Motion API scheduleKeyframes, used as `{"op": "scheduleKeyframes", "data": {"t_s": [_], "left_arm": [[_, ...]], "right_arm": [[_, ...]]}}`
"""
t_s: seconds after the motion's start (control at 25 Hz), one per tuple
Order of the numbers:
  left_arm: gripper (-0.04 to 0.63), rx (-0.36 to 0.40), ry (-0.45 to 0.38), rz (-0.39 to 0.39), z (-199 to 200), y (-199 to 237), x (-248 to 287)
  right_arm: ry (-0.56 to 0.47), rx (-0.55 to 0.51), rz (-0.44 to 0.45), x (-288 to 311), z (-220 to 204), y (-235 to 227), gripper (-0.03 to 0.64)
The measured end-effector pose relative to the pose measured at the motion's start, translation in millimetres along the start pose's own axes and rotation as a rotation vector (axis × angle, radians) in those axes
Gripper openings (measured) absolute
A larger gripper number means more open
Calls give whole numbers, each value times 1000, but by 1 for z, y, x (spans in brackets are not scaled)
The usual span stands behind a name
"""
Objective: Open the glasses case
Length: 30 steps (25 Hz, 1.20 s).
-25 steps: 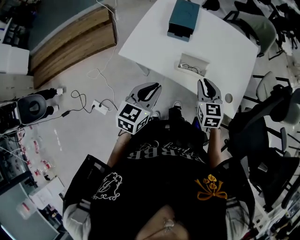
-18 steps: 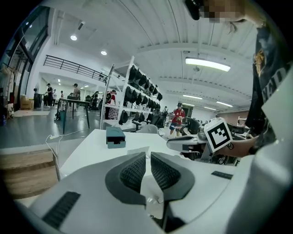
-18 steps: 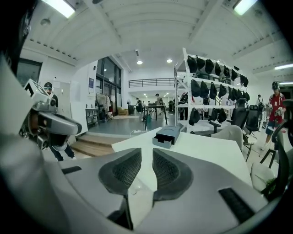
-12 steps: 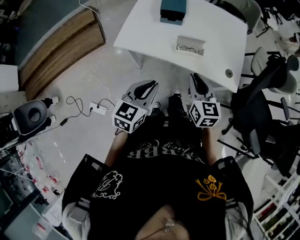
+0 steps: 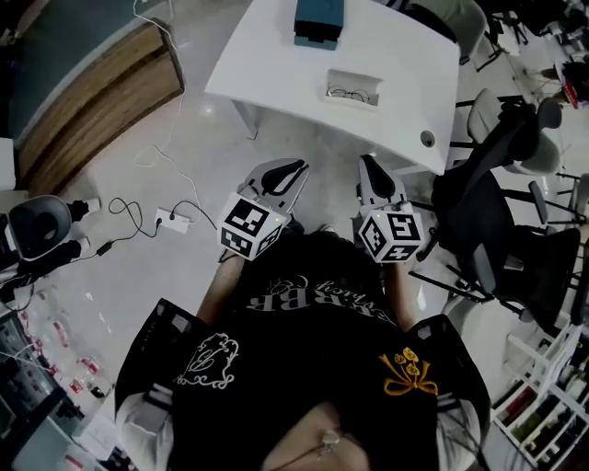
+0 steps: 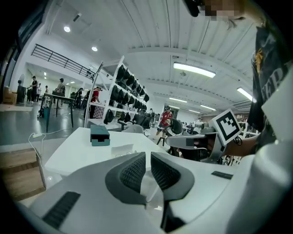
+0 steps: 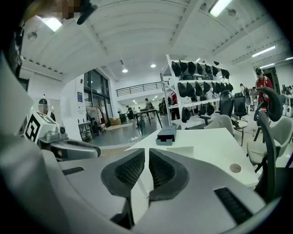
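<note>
Both grippers have backed off the white table (image 5: 267, 74) since a second ago. Back then the right one hung over its near edge; now both are off it, over the floor on my side. The case hasn't budged on the tabletop.

Left of the table, a power strip (image 5: 171, 221) lies on the floor with its cable trailing off. My left gripper (image 5: 287, 171) is a bit short of the table's near edge and points toward it. Its jaws are only a thin slit apart, with nothing between them.

At the table's far end sits a teal box (image 5: 318, 20). The glasses case (image 5: 352, 87) lies on the table on my side of that box, close to the near edge. A pair of glasses shows in it, and it's well apart from both grippers.

My right gripper (image 5: 373, 173) is also just off the near edge. Its jaws are closing, with a narrow gap left and nothing in it. Right of the table stands a dark office chair (image 5: 483, 216).
</note>
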<state>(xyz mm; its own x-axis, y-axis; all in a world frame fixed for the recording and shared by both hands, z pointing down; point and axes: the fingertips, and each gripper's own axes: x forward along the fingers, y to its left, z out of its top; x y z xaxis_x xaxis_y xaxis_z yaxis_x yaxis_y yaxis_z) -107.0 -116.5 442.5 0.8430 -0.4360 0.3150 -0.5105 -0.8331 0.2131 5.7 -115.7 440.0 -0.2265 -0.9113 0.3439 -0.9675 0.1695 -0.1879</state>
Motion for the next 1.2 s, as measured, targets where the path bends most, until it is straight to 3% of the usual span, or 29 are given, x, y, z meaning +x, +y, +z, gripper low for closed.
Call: {"op": "scheduleKeyframes", "data": {"t_s": [0.2,0.36,0.68,0.84,1.2], "left_arm": [[41,-6,4,14,-2,-6,7],[41,18,7,15,1,-39,22],[41,42,30,-46,2,-89,36],[41,64,33,-71,0,-127,38],[41,87,-6,-52,-5,-180,25]], "right_arm": [[21,3,11,-10,-9,-3,37],[15,0,-3,-46,-17,-23,20],[-2,80,27,-84,-24,-36,15],[-34,180,70,-111,-23,-43,14],[-64,222,130,-156,-30,-42,14]]}}
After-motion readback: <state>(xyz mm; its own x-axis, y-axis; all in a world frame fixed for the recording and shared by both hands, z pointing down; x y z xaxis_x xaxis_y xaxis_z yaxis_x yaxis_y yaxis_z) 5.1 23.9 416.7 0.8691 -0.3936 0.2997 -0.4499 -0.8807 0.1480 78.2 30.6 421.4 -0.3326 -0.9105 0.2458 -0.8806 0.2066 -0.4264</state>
